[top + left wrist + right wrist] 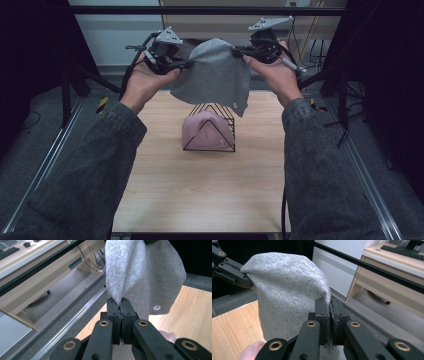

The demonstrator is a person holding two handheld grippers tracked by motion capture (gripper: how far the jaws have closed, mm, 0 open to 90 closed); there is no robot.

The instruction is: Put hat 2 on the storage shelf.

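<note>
A grey cloth [215,72] hangs in the air between my two grippers, above the far half of the wooden table [200,190]. My left gripper [187,63] is shut on the cloth's left edge; in the left gripper view the fabric [140,272] is pinched between the black jaws [121,302]. My right gripper [239,50] is shut on the right edge, and the cloth [289,290] drapes away from its jaws [330,302] toward the other gripper [229,268]. A small round tag [156,307] sits near the cloth's lower corner.
Below the cloth stands a black wire rack [212,125] with a pink cloth [205,132] draped over its near part. Metal rails [55,150] run along both table sides. A black bar [200,10] crosses overhead at the back. A desk [392,272] stands beyond.
</note>
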